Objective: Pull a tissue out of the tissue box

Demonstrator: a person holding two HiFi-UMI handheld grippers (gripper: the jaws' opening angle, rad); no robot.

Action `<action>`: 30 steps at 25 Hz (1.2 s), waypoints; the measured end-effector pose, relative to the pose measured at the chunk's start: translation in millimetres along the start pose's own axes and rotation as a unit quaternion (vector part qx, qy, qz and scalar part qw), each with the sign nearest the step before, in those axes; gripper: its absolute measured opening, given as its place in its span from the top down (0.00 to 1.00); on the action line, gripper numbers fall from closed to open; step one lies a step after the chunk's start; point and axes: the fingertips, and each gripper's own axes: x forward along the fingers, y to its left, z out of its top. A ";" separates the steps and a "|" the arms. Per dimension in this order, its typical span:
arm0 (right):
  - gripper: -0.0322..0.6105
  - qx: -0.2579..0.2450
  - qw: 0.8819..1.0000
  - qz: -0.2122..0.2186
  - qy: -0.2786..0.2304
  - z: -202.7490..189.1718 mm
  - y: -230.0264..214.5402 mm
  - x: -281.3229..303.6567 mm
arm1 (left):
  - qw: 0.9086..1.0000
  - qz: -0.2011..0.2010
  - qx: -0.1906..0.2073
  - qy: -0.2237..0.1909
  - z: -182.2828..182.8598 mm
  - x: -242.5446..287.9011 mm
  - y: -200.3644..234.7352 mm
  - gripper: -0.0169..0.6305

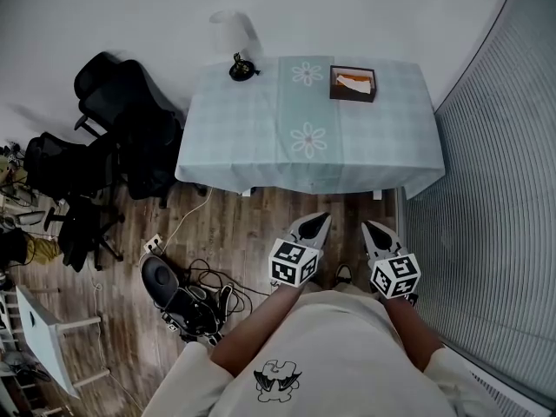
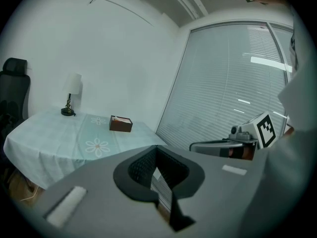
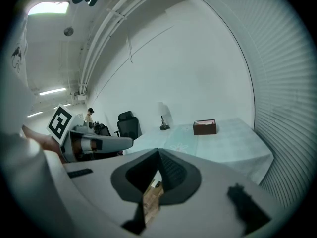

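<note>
A dark brown tissue box [image 1: 353,83] with a white tissue showing at its top stands at the far right of a table under a pale green checked cloth [image 1: 252,137]. It also shows in the left gripper view [image 2: 121,124] and the right gripper view [image 3: 204,127]. Both grippers are held close to the person's body, well short of the table and over the wooden floor. My left gripper [image 1: 320,219] [image 2: 156,148] has its tips together and holds nothing. My right gripper [image 1: 368,228] [image 3: 158,151] is shut and empty too.
A small lamp [image 1: 239,59] stands at the table's far left corner. Black office chairs [image 1: 130,137] crowd the left side of the table. Cables and a black device [image 1: 187,298] lie on the floor at the left. A wall of window blinds [image 1: 495,189] runs along the right.
</note>
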 end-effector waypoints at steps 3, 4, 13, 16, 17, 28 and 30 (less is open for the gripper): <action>0.93 -0.005 1.000 -0.001 0.007 -0.1 5.6 9.8 | 1.000 -0.007 0.000 0.001 1.9 -1.4 7.9 0.96; 0.93 -0.008 1.000 -0.002 0.010 -0.7 7.6 13.1 | 1.000 -0.010 0.001 0.001 2.3 -2.1 11.2 0.96; 0.93 -0.018 0.999 -0.038 0.015 11.1 6.0 37.7 | 0.999 -0.033 -0.006 -0.001 6.8 2.4 39.4 0.96; 0.93 -0.016 0.999 -0.042 0.014 17.9 -4.4 50.1 | 0.999 -0.038 -0.010 0.002 11.9 13.9 46.8 0.96; 0.93 -0.014 0.999 -0.043 0.014 20.1 -9.9 56.0 | 0.999 -0.038 -0.011 0.003 14.4 19.9 51.1 0.96; 0.93 0.002 1.000 -0.023 0.017 65.4 -141.6 152.4 | 1.000 -0.003 -0.006 0.011 74.9 158.8 108.1 0.96; 0.93 -0.001 1.000 -0.017 0.020 84.1 -173.1 170.1 | 1.000 0.008 -0.006 0.013 94.6 192.3 115.9 0.96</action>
